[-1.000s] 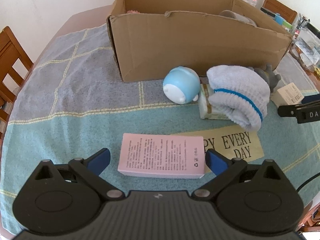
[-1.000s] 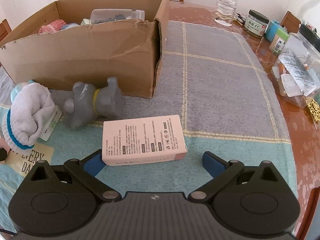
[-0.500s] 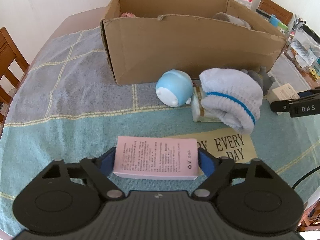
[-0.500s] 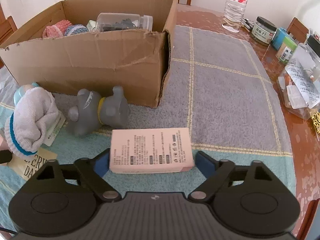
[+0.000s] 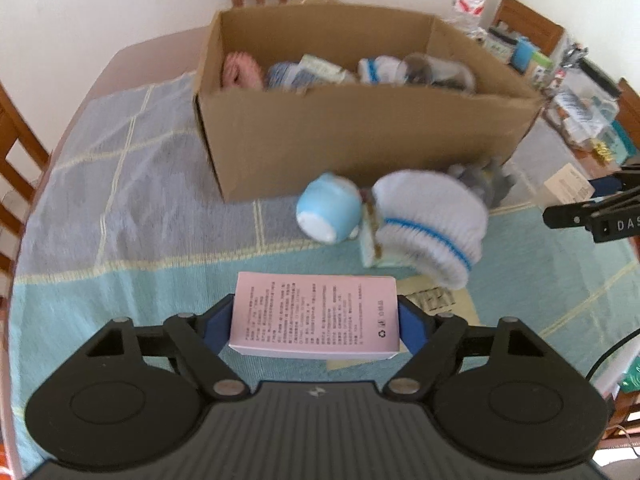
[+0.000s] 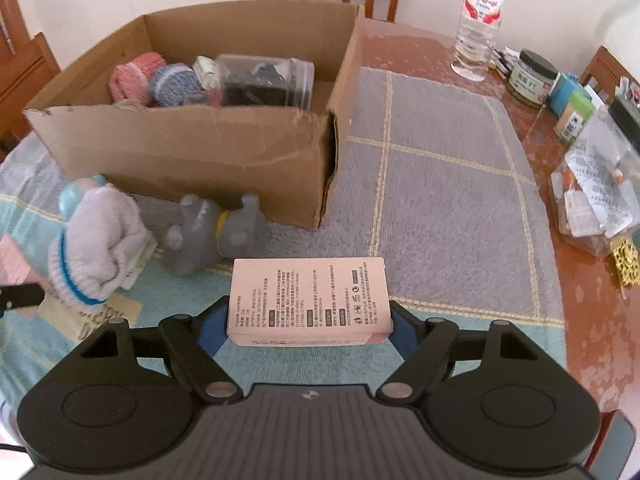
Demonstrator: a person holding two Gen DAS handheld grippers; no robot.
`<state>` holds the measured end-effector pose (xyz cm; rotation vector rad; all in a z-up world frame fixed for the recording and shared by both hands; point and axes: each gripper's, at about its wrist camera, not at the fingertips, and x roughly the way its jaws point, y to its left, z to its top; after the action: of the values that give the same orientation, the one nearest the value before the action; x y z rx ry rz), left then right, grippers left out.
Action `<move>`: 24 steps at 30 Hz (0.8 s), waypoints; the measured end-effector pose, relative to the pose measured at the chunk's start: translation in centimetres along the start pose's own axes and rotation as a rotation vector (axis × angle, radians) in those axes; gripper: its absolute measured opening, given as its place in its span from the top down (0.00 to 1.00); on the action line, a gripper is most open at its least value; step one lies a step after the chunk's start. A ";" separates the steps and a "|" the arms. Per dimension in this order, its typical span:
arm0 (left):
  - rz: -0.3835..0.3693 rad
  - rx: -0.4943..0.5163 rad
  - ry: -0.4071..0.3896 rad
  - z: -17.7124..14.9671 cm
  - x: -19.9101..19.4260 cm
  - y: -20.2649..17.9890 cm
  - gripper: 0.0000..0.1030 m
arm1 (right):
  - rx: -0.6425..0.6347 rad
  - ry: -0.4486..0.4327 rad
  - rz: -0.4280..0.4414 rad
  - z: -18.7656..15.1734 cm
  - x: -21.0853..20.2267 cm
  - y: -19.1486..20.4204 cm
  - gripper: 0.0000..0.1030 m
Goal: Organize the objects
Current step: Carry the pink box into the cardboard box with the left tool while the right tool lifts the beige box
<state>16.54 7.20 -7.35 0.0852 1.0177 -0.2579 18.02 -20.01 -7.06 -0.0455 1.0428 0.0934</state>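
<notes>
My left gripper (image 5: 314,326) is shut on a pink box (image 5: 314,314) and holds it above the cloth. My right gripper (image 6: 308,322) is shut on a second pink box (image 6: 308,300), also lifted. The open cardboard box (image 5: 360,148) stands ahead, and it also shows in the right wrist view (image 6: 192,152); it holds rolled socks and a clear jar (image 6: 266,82). In front of it lie a blue round toy (image 5: 328,212), a white rolled sock (image 5: 432,224) on a small carton, and a grey toy animal (image 6: 216,234).
A cream sign with letters (image 5: 436,300) lies on the checked cloth. A water bottle (image 6: 478,28), jars (image 6: 534,80) and a clear bag (image 6: 596,192) stand on the wooden table at the right. Wooden chairs surround the table.
Both grippers closed on their pink boxes and lifted them off the cloth. Both views rose, so the inside of the cardboard box now shows.
</notes>
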 end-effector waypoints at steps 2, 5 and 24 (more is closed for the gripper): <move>-0.014 0.025 -0.011 0.8 -1.1 -0.2 0.21 | -0.022 0.002 0.014 0.3 -0.9 0.0 0.19; -0.024 0.061 -0.024 2.3 -2.1 -0.4 0.21 | -0.064 -0.009 0.032 0.7 -2.7 0.3 0.19; 0.005 0.126 -0.174 14.2 -3.6 0.9 0.21 | -0.190 -0.184 0.141 7.2 -8.7 4.1 0.19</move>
<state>26.73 5.96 3.06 0.1772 0.8281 -0.3193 19.44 -15.86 4.13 -0.1334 0.8503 0.3190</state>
